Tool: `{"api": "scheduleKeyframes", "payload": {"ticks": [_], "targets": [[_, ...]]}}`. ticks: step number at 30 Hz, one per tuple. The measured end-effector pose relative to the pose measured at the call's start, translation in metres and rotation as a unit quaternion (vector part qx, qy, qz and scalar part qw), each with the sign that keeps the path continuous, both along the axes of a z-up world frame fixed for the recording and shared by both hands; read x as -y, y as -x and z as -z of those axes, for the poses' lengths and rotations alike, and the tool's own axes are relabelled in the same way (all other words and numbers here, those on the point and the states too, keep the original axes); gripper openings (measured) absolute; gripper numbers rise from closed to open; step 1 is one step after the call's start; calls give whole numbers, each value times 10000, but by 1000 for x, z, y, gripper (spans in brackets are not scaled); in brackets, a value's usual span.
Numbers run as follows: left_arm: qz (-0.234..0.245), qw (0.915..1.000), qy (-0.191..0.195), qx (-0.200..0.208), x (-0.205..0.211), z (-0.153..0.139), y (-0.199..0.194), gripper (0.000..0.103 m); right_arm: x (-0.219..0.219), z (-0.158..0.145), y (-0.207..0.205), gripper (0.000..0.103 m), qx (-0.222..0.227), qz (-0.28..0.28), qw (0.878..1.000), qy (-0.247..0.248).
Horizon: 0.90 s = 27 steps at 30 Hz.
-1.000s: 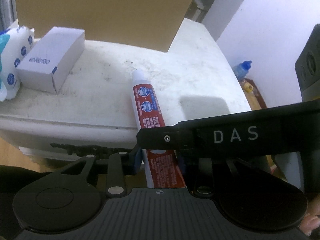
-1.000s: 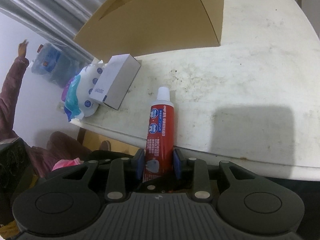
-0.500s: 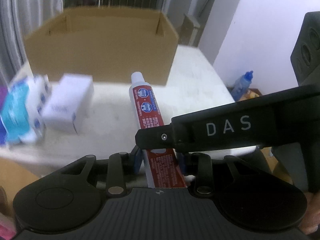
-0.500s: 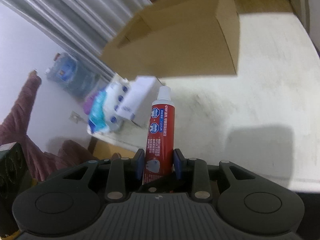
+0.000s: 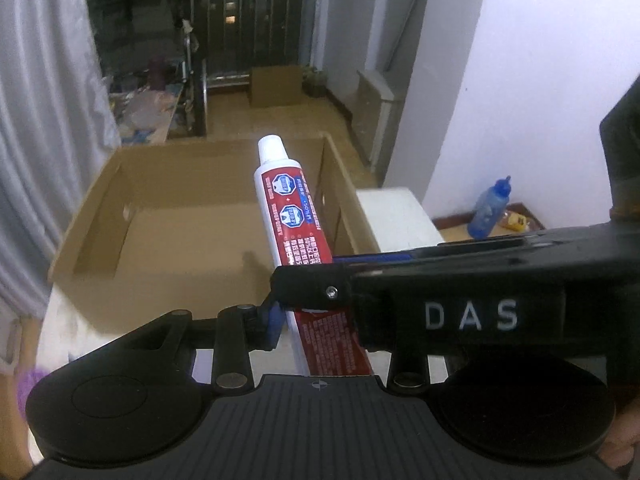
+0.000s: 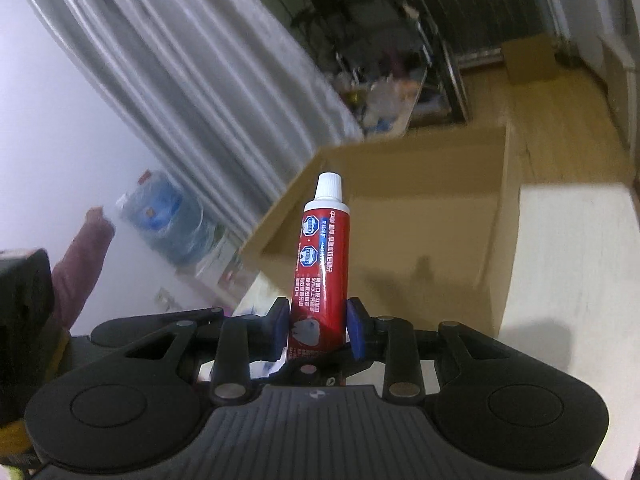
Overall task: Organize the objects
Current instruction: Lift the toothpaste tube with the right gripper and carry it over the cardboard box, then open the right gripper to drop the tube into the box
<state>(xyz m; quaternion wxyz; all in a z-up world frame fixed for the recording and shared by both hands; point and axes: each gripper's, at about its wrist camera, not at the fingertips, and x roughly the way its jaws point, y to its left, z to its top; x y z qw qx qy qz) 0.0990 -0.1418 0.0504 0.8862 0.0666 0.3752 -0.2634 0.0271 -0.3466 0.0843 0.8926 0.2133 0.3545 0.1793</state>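
Note:
A red toothpaste tube point(image 5: 294, 216) with a white cap is held in the air, cap pointing at the open cardboard box point(image 5: 168, 216). Both grippers grip its flat end. My left gripper point(image 5: 316, 316) is shut on it; its right finger is hidden behind the other gripper's black body. My right gripper point(image 6: 318, 328) is shut on the same tube point(image 6: 322, 256), its blue pads point(image 6: 354, 334) pressing both sides. The box point(image 6: 420, 216) sits on the white table point(image 6: 568, 264), and what shows of its inside is bare.
A blue bottle point(image 5: 490, 208) stands on the floor by the right wall. Grey curtains point(image 6: 180, 92) hang on the left, with a large water jug point(image 6: 160, 216) below them. A second cardboard box point(image 5: 276, 86) stands on the floor far behind.
Both grippers have lifted the tube off the table and carried it up and forward to the box. The white carton and wipes pack have dropped out of view.

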Motion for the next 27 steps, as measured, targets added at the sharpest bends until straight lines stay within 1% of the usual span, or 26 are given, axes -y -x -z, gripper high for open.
{"api": "scheduleKeyframes", "payload": {"ticks": [2, 5, 8, 12, 16, 19, 20, 21, 22, 24, 27], "targets": [[117, 9999, -119, 23, 10, -1, -22, 36, 6, -2, -19, 34, -1, 89, 10000, 5], [216, 9996, -148, -138, 23, 3, -56, 36, 14, 2, -49, 34, -73, 218, 9997, 51], [321, 9988, -166, -316, 34, 17, -83, 36, 26, 14, -73, 34, -227, 342, 9991, 96], [410, 9970, -176, -631, 44, 36, -114, 36, 39, 32, -101, 34, -544, 412, 9975, 171], [490, 9947, -133, -889, 51, 51, -132, 36, 46, 48, -116, 34, -769, 473, 9956, 254], [510, 9940, -145, -956, 56, 62, -139, 36, 45, 52, -122, 34, -742, 547, 9946, 484], [532, 9937, -119, -981, 57, 64, -141, 36, 46, 52, -122, 34, -705, 531, 9950, 469], [563, 9932, -49, -1021, 58, 67, -142, 39, 46, 52, -122, 34, -692, 529, 9952, 455], [552, 9925, 3, -1092, 58, 70, -145, 39, 46, 51, -122, 35, -691, 537, 9951, 460], [468, 9918, 15, -1191, 60, 72, -146, 43, 46, 50, -122, 35, -678, 553, 9953, 406], [363, 9917, 51, -1232, 58, 70, -145, 46, 51, 46, -116, 35, -619, 639, 9955, 336]]}}
